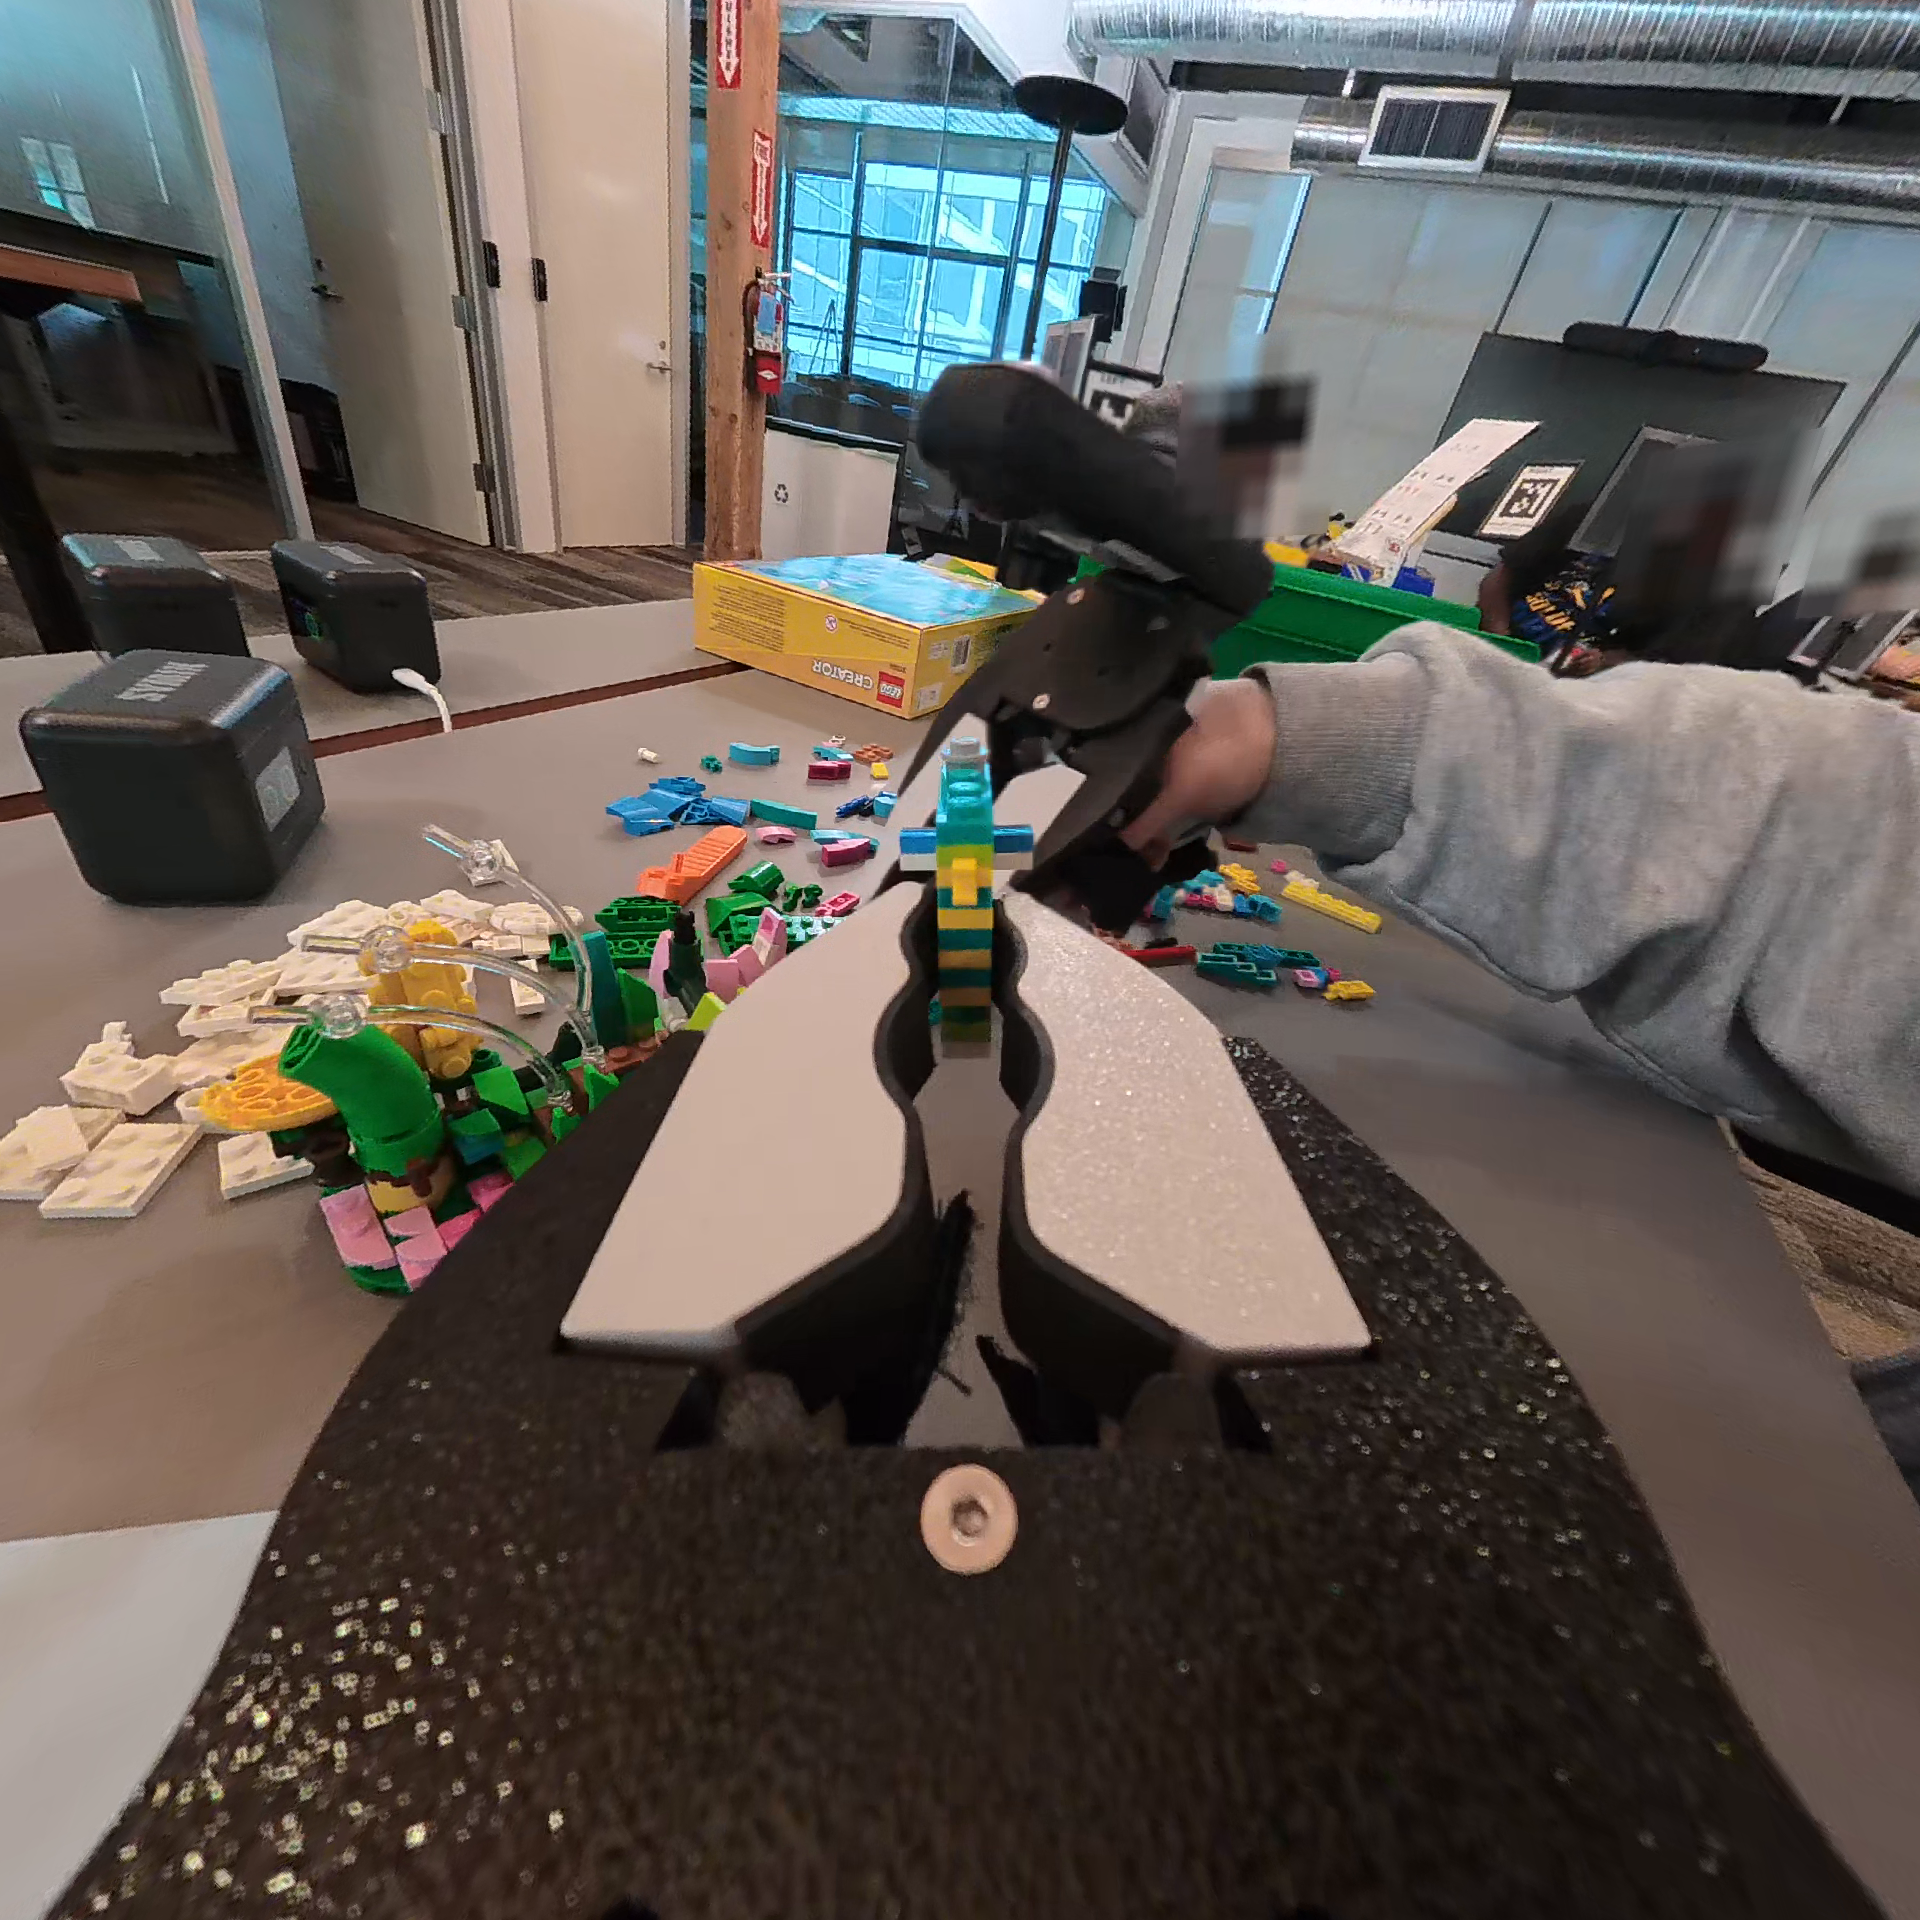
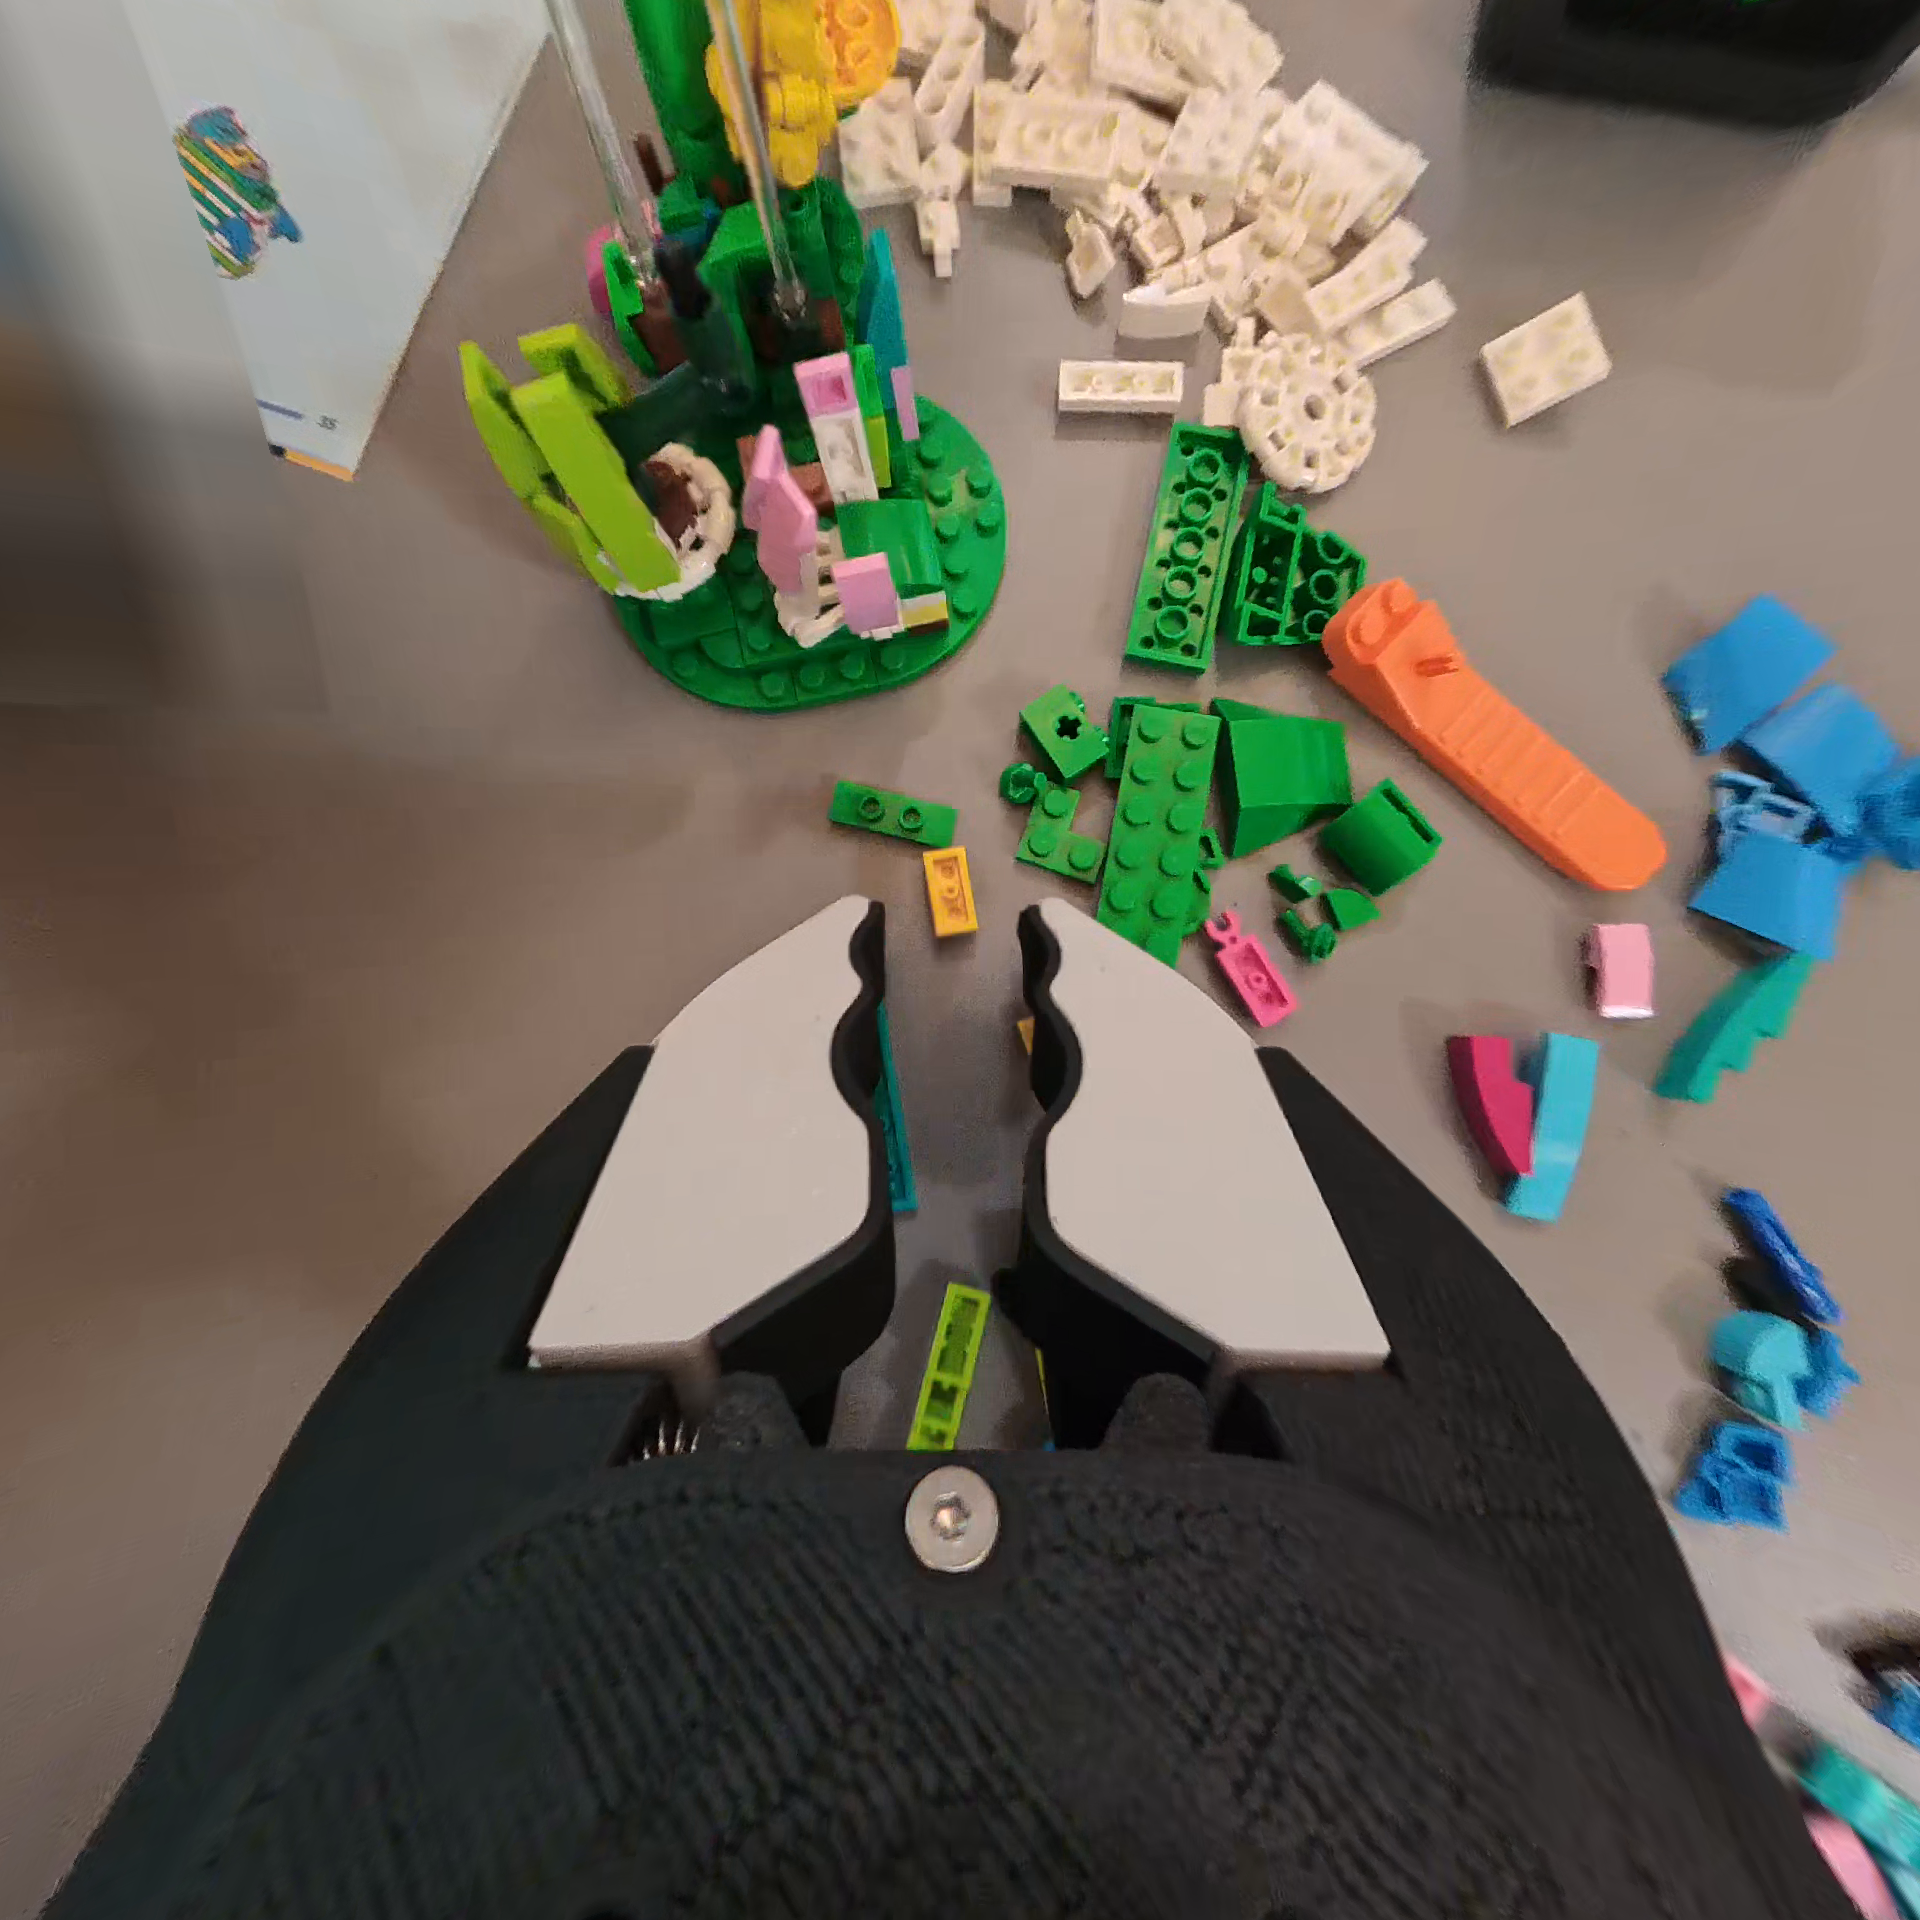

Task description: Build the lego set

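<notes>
Fingers of the left gripper (image 1: 964, 940) are closed on a tall striped stack of teal, yellow and green bricks (image 1: 966, 914), holding it upright above the bench (image 1: 260, 1382) by its lower half, so the blue-and-white cross pieces and the grey stud on top stand free above the grip. The right gripper (image 2: 948, 925) has its fingers parted by a narrow gap with nothing between them, hanging over a small yellow plate (image 2: 949, 890) that lies on the bench just ahead of the tips, beside a scatter of green pieces (image 2: 1162, 821). My guess is that this plate is the next thing to be lifted. It is thin and lies flat, so the fingers could slide over it and push it away rather than catch it, and the green plate with two studs (image 2: 891, 811) just beside it could be nudged or caught along with it. A lime piece (image 2: 951, 1363) and a teal strip (image 2: 891, 1112) show beneath the right fingers; whether they touch them I cannot tell, but they may be dragged. Pressing any brick onto the top of the striped stack risks snapping it at a seam or twisting it in the left grip, since only the lower part is held. The finished green flower model (image 2: 810, 540) stands near and could be knocked.
</notes>
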`<action>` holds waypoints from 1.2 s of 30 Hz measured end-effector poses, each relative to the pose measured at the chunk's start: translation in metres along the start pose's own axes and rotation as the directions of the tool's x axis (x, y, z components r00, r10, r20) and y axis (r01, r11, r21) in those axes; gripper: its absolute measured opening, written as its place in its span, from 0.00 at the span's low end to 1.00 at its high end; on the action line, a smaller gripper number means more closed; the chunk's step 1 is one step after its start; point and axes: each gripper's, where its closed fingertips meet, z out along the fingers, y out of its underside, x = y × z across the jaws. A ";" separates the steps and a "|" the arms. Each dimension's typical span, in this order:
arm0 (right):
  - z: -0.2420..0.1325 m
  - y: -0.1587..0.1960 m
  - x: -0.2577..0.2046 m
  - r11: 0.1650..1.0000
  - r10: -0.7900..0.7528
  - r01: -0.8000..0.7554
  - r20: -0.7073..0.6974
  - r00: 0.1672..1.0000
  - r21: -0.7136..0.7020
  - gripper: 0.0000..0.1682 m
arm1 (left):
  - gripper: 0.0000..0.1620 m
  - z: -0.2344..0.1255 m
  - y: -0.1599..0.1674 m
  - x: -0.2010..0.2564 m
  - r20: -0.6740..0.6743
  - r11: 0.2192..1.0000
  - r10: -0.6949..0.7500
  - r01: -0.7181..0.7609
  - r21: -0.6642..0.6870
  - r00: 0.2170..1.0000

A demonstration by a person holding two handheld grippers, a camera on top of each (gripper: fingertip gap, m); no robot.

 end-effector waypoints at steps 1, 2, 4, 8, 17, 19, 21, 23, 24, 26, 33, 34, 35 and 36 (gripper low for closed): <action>0.003 0.000 -0.001 1.000 0.016 -0.015 0.031 0.999 -0.007 0.13 | 0.05 0.000 0.000 0.000 0.001 1.000 0.000 0.000 0.000 1.000; 0.005 0.000 -0.002 1.000 0.022 -0.022 0.046 0.999 -0.016 0.12 | 0.05 0.000 0.000 0.000 -0.001 1.000 0.003 -0.003 -0.001 1.000; 0.008 0.001 0.001 0.999 0.003 -0.002 0.027 1.000 -0.034 0.11 | 0.05 0.000 0.000 0.001 -0.005 1.000 0.011 -0.011 -0.007 1.000; 0.007 0.000 -0.005 0.996 -0.082 0.082 -0.004 0.997 -0.035 0.04 | 0.05 0.001 0.001 0.000 0.010 1.000 0.023 -0.023 -0.016 1.000; -0.028 -0.018 -0.059 0.622 -0.757 0.774 -0.345 0.555 -0.121 0.04 | 0.05 0.006 0.015 0.010 -0.067 0.993 -0.053 0.045 -0.114 0.996; -0.037 -0.024 -0.069 0.583 -0.771 0.802 -0.401 0.495 -0.130 0.04 | 0.05 0.009 0.022 0.018 -0.108 0.986 -0.059 0.041 -0.163 0.992; -0.046 -0.029 -0.079 0.563 -0.769 0.819 -0.435 0.469 -0.112 0.04 | 0.05 0.010 0.026 0.025 -0.132 0.983 -0.050 0.025 -0.184 0.990; -0.051 -0.030 -0.085 0.556 -0.766 0.823 -0.452 0.456 -0.112 0.04 | 0.05 0.010 0.028 0.029 -0.152 0.980 -0.029 -0.001 -0.199 0.988; -0.053 -0.031 -0.087 0.553 -0.767 0.825 -0.456 0.451 -0.113 0.04 | 0.05 0.010 0.028 0.031 -0.156 0.979 -0.011 -0.021 -0.203 0.988; -0.055 -0.031 -0.094 0.545 -0.769 0.833 -0.455 0.450 -0.098 0.04 | 0.05 0.010 0.029 0.028 -0.134 0.976 0.028 -0.056 -0.210 0.991; -0.050 -0.007 -0.093 0.521 -0.829 0.834 -0.341 0.443 -0.181 0.04 | 0.05 0.010 0.029 0.019 -0.074 0.976 0.042 -0.056 -0.210 0.996; -0.048 0.003 -0.090 0.489 -0.862 0.838 -0.283 0.421 -0.241 0.04 | 0.05 0.009 0.026 0.015 -0.053 0.979 0.041 -0.051 -0.197 0.998; -0.046 0.015 -0.088 0.437 -0.897 0.846 -0.216 0.386 -0.306 0.04 | 0.05 0.008 0.023 0.011 -0.034 0.982 0.040 -0.046 -0.182 0.999; -0.045 0.026 -0.087 0.364 -0.931 0.855 -0.142 0.335 -0.368 0.04 | 0.05 0.007 0.021 0.008 -0.019 0.985 0.038 -0.041 -0.170 0.999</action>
